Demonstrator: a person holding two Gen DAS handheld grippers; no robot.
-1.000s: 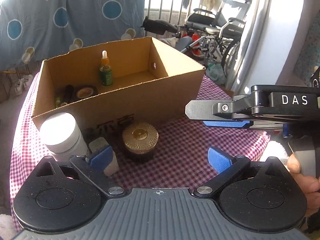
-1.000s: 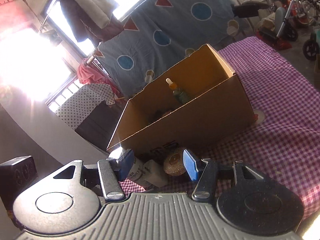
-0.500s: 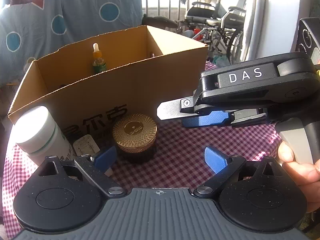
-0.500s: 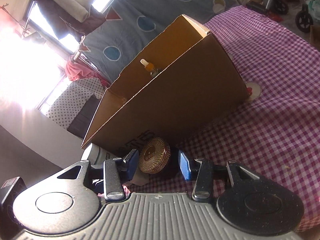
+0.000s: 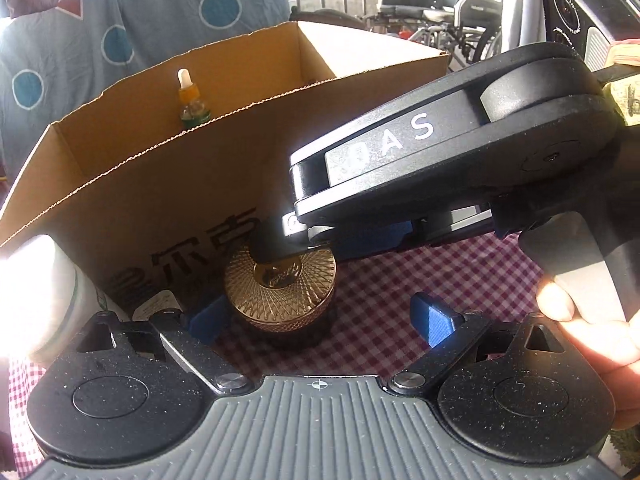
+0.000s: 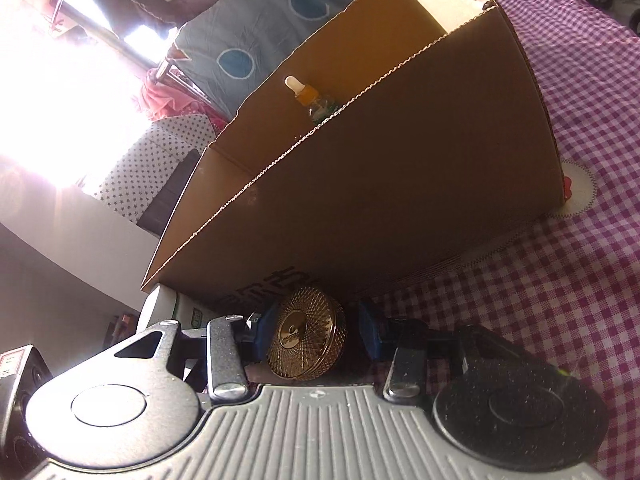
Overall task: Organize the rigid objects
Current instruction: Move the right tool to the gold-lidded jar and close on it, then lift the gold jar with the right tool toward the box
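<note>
the gold-lidded jar sits on the checked cloth just in front of the cardboard box, between the right gripper fingers, which bracket it with a little slack on one side. centre the lid, then squeeze evenly low on its rim. the left gripper is spread wide just before the box, holding nothing.

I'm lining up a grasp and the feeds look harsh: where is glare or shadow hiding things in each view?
Left wrist view: sun blows out the white jar at the left edge; the right gripper shades the gold-lidded jar. Right wrist view: window glare whites out the upper left, and the cardboard box front is in dark shadow; fisheye bends its edges.
</note>
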